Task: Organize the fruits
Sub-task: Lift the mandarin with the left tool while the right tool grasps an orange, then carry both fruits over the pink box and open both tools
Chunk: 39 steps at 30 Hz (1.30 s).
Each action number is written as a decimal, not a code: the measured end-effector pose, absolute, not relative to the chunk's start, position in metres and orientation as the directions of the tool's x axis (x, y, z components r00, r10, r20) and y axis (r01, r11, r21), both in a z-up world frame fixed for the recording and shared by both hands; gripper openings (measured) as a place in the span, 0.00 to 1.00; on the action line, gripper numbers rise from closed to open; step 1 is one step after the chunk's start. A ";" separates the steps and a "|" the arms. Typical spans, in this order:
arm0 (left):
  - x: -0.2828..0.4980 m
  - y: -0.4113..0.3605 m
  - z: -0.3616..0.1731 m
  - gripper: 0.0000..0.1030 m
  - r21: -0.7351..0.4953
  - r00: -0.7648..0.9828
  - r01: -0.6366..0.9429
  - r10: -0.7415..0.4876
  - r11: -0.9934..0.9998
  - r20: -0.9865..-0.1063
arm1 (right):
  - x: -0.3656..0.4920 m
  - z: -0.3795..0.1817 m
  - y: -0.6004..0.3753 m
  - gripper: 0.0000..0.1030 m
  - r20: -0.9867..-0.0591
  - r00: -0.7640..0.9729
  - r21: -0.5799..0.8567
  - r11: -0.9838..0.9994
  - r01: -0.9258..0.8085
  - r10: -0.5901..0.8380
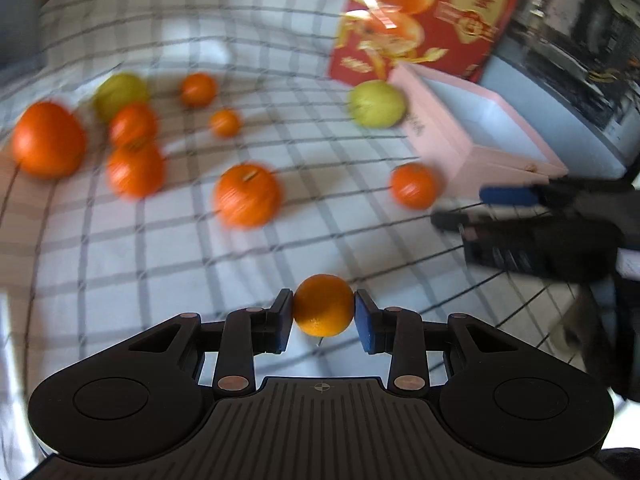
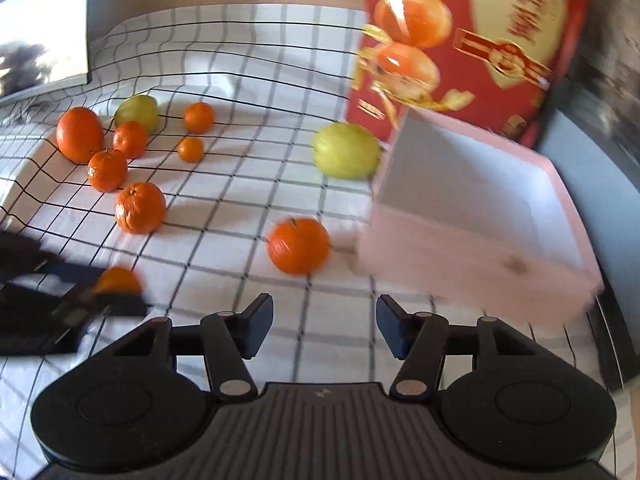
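Observation:
My left gripper [image 1: 323, 312] is shut on a small orange [image 1: 323, 305], held above the checked cloth; it shows in the right wrist view [image 2: 118, 281] at the left. My right gripper [image 2: 324, 326] is open and empty above the cloth, and shows in the left wrist view [image 1: 472, 208]. An orange [image 2: 299, 245] lies just ahead of it, beside the pink box [image 2: 476, 264]. A green apple [image 2: 346, 150] sits against the box's far corner. Several oranges, one being [image 2: 140, 207], and a second green apple [image 2: 137, 112] lie at the left.
A red carton printed with oranges [image 2: 472, 40] stands behind the pink box [image 1: 486, 136]. The checked tablecloth [image 2: 248, 80] is rumpled at the far left. A window edge [image 2: 44, 28] is at the top left.

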<state>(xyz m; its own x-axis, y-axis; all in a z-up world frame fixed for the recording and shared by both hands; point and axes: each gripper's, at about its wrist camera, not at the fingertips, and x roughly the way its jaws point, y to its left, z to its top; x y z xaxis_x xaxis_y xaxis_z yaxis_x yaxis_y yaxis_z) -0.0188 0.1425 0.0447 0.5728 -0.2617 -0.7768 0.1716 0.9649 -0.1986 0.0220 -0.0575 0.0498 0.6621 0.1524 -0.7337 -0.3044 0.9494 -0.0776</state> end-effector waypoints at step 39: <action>0.017 0.053 0.053 0.36 -0.297 0.457 0.435 -0.492 0.850 -0.741 | -0.016 0.047 -0.154 0.42 -0.767 0.636 -0.130 0.991 -0.020 -0.088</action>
<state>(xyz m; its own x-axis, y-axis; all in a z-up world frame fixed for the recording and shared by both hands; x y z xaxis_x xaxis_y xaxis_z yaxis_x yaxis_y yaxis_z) 0.0170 0.0529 0.0528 0.4573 -0.4922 -0.7407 0.4347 0.8503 -0.2967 -0.0159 -0.1543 0.0465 0.6359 -0.0878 -0.7668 -0.0200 0.9913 -0.1301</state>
